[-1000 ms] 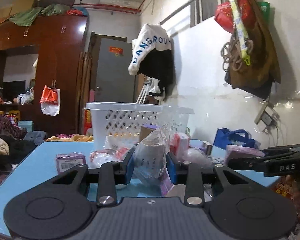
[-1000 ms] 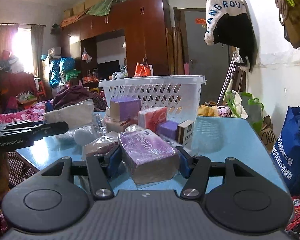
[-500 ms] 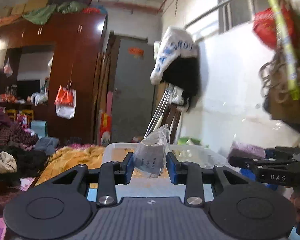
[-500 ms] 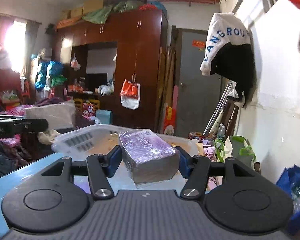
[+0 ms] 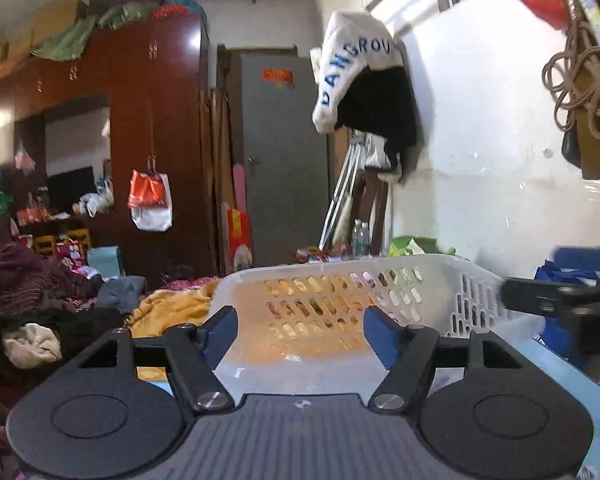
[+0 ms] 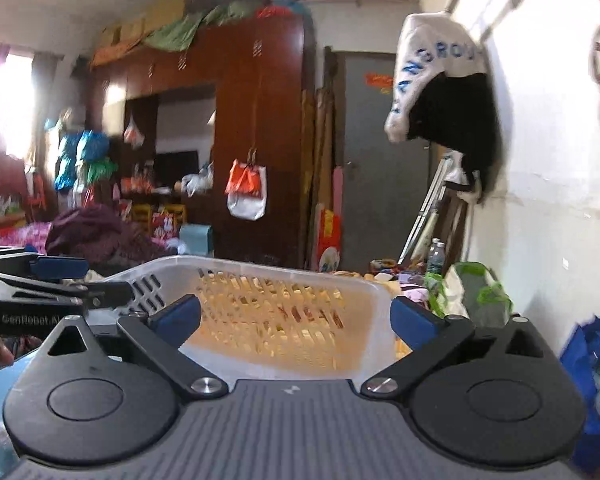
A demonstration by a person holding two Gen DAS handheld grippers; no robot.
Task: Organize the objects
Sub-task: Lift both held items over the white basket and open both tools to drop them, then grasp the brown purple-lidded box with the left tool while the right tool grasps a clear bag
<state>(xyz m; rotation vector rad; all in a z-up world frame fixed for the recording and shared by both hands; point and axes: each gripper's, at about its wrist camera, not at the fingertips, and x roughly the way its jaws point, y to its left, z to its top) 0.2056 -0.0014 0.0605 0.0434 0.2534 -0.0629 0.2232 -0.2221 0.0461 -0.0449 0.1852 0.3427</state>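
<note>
The white perforated basket sits on the blue table, directly ahead of both tools. Left gripper: jaws spread apart, nothing between them, poised over the basket's near rim. Right gripper: jaws likewise spread wide and empty.

The basket sits on the table, wardrobe and door apparently well behind it.
</note>
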